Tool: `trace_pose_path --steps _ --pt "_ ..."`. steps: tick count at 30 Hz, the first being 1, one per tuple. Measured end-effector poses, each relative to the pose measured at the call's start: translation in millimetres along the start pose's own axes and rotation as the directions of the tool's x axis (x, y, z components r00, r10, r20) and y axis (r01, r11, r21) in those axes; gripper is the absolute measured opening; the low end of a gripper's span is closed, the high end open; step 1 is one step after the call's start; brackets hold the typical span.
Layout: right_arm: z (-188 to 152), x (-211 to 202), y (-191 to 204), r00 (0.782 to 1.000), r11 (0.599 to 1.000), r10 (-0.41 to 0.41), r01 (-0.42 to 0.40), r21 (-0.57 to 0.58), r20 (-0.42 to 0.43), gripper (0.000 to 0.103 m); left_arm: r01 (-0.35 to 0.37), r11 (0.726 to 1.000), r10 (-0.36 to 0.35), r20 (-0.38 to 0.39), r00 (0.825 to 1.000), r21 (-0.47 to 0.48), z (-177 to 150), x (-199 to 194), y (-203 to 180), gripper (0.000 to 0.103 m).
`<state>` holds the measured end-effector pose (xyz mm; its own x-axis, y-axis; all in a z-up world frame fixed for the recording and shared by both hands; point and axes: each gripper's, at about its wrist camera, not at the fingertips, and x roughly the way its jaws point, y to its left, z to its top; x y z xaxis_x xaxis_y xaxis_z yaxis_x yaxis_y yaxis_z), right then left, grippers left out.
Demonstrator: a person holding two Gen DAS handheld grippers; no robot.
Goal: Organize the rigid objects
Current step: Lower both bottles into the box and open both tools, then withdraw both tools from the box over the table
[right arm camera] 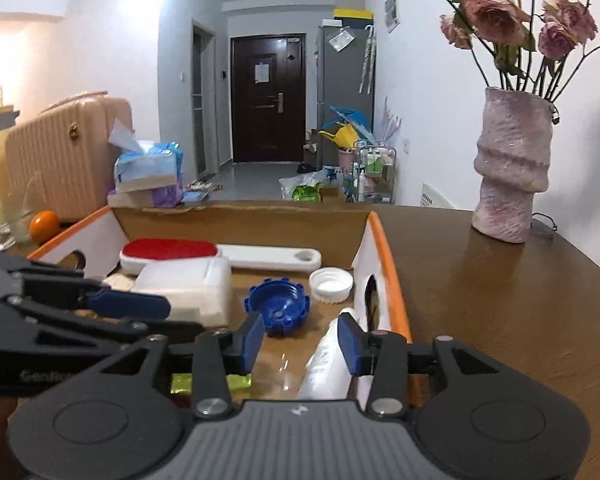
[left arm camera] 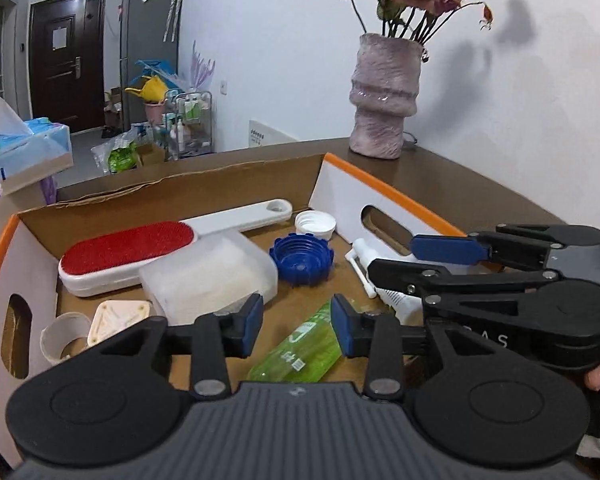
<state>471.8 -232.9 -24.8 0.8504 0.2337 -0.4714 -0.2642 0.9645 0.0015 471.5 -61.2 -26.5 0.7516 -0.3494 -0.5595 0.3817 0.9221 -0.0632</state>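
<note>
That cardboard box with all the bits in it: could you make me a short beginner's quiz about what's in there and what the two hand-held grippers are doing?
1. True or false: the blue cap lies with its hollow side up inside the cardboard box.
2. What is lying below the left hand-held gripper? A) green bottle B) orange C) vase
3. Fill in: the lint brush has a ____ pad.

Key
1. True.
2. A: the green bottle lies on the box floor there, ungripped. The right hand-held gripper is open too, over a white tube.
3. Red.
</note>
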Motion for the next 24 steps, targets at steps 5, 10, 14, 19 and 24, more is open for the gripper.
trace_pose_path --steps 5,10,14,19,24 --pt "-0.7 -1.6 0.2 1.0 1.0 -0.011 0.011 0.0 0.007 0.041 -0.018 1.0 0.018 0.002 1.0 -0.004 -1.4 -2.5 -4.0 0.037" --pt "-1.9 -1.3 0.9 1.0 1.0 -0.012 0.012 -0.002 0.01 0.042 -0.053 0.998 0.053 0.011 0.999 -0.021 1.0 -12.6 -4.8 0.04" --pt "3.3 -11.2 0.9 1.0 1.0 -0.01 0.01 0.024 -0.002 0.042 -0.091 0.996 0.091 0.023 0.996 -0.026 5.0 -37.5 -3.6 0.042" --pt "12.4 -42.2 13.5 1.0 1.0 0.005 -0.005 -0.003 0.003 0.046 -0.163 0.986 0.165 0.072 0.984 -0.041 9.1 -83.6 -3.4 0.05" --pt "21.2 -79.8 30.2 1.0 0.998 0.024 -0.023 -0.055 0.013 0.066 -0.261 0.964 0.266 0.122 0.956 -0.057 1.6 -128.3 -11.4 0.073"
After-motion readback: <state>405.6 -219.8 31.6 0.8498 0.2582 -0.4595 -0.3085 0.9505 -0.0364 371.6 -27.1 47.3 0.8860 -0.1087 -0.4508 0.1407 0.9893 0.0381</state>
